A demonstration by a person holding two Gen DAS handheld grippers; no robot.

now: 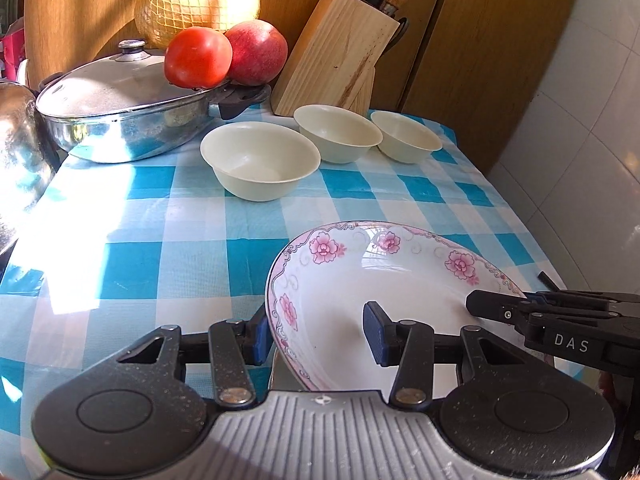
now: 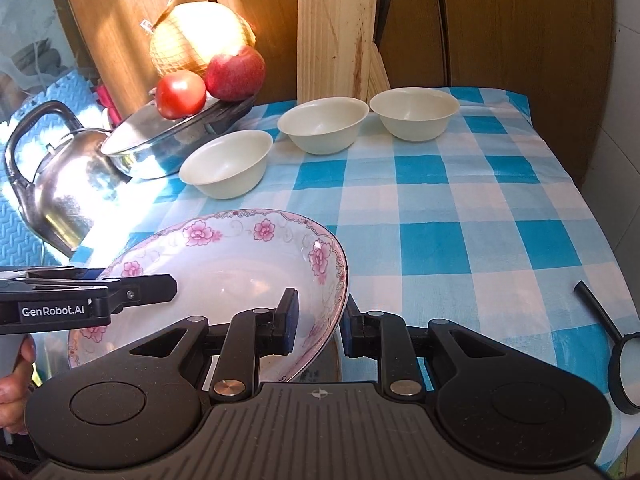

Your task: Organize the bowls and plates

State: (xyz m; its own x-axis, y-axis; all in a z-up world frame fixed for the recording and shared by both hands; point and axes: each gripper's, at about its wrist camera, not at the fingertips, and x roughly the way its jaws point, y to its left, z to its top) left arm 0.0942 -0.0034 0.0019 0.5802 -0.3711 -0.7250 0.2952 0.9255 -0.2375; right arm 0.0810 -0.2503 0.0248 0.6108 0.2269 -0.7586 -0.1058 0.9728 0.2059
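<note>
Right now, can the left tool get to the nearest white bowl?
Probably not yet. The left tool straddles the flowered plate's rim, so it looks busy. The cloth between it and the near bowl lies bare, so nothing else blocks the way.

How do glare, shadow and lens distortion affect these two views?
Left wrist: sunlight washes out the tablecloth at left; fisheye bends the knife block. Right wrist: glare blows out the netted melon and kettle; flowered plate stays sharp, frame corners dark.
</note>
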